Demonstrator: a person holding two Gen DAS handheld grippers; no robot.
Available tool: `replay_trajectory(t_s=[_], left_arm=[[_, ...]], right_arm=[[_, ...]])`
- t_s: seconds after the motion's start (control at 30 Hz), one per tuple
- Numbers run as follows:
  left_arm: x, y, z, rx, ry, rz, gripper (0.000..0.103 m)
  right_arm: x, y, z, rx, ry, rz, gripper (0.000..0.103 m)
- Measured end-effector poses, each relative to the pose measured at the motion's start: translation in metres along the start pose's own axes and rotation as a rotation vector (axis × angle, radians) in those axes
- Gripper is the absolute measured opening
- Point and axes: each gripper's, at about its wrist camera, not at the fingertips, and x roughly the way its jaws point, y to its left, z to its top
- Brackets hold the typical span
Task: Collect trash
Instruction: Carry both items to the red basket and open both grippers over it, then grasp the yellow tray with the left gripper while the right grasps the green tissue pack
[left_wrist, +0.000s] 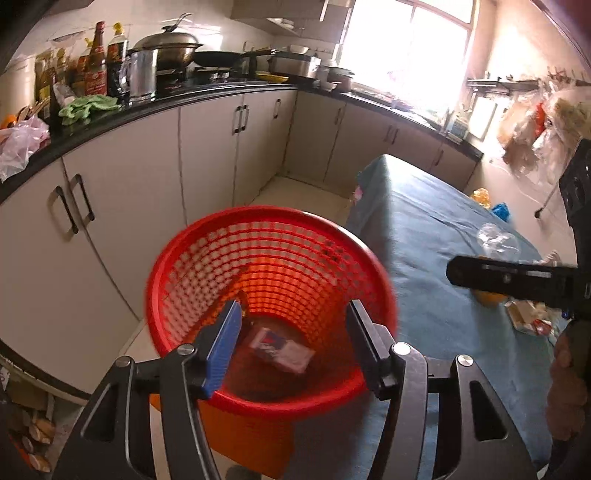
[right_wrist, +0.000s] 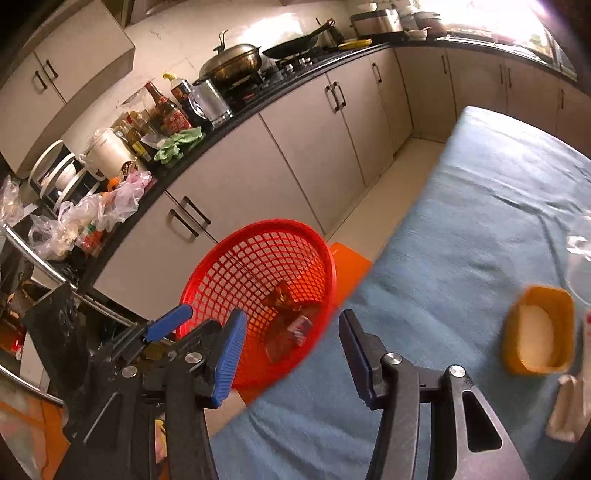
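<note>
A red mesh basket (left_wrist: 207, 258) stands on the floor beside a table with a blue cloth (left_wrist: 436, 236). A small white and red-blue packet (left_wrist: 280, 349) lies in its bottom, with a brown wrapper (right_wrist: 282, 295) in the right wrist view. My left gripper (left_wrist: 293, 314) is open and empty, right above the basket mouth. My right gripper (right_wrist: 291, 325) is open and empty over the table edge beside the basket (right_wrist: 229, 266). An orange tub (right_wrist: 539, 332), a clear plastic piece (left_wrist: 496, 240) and paper scraps (left_wrist: 528, 317) lie on the cloth.
A black counter (left_wrist: 155, 107) with bottles, pots and plastic bags runs along the left above white cabinets (left_wrist: 122, 206). An orange board (right_wrist: 347, 266) lies under the basket. The other gripper's black body (left_wrist: 517, 277) reaches in from the right.
</note>
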Motion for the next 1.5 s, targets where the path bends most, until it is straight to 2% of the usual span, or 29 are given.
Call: replay_trajectory(t_s=[0.27, 0.53, 0.67, 0.77, 1.07, 1.1, 1.2, 1.27, 1.4, 1.47, 1.5], left_arm=[[-0.012, -0.068, -0.016, 0.082, 0.016, -0.093, 0.062], [-0.003, -0.148, -0.017, 0.201, 0.069, -0.145, 0.064], [0.010, -0.177, -0.010, 0.216, 0.102, -0.148, 0.064], [0.024, -0.193, 0.001, 0.192, 0.137, -0.155, 0.064], [0.090, -0.224, 0.036, 0.155, 0.206, -0.055, 0.064], [0.100, -0.227, 0.037, 0.152, 0.224, -0.033, 0.063], [0.119, -0.236, 0.034, 0.173, 0.258, -0.010, 0.049], [0.127, -0.240, 0.030, 0.185, 0.271, 0.007, 0.038], [0.128, -0.249, 0.023, 0.216, 0.223, 0.024, 0.030], [0.127, -0.249, 0.020, 0.210, 0.199, 0.006, 0.012], [0.125, -0.250, 0.019, 0.212, 0.181, 0.008, 0.011]], right_arm=[[-0.062, -0.035, -0.054, 0.021, -0.046, -0.019, 0.056], [-0.149, -0.113, -0.098, 0.161, -0.161, -0.086, 0.056], [-0.191, -0.150, -0.113, 0.245, -0.242, -0.161, 0.057], [-0.216, -0.176, -0.123, 0.300, -0.298, -0.223, 0.059], [-0.255, -0.255, -0.143, 0.500, -0.367, -0.332, 0.059], [-0.258, -0.261, -0.144, 0.516, -0.373, -0.345, 0.059], [-0.266, -0.285, -0.154, 0.565, -0.382, -0.392, 0.059], [-0.264, -0.295, -0.156, 0.597, -0.376, -0.393, 0.059], [-0.259, -0.310, -0.160, 0.632, -0.351, -0.410, 0.059], [-0.252, -0.313, -0.159, 0.625, -0.326, -0.415, 0.059], [-0.248, -0.313, -0.158, 0.620, -0.311, -0.421, 0.059]])
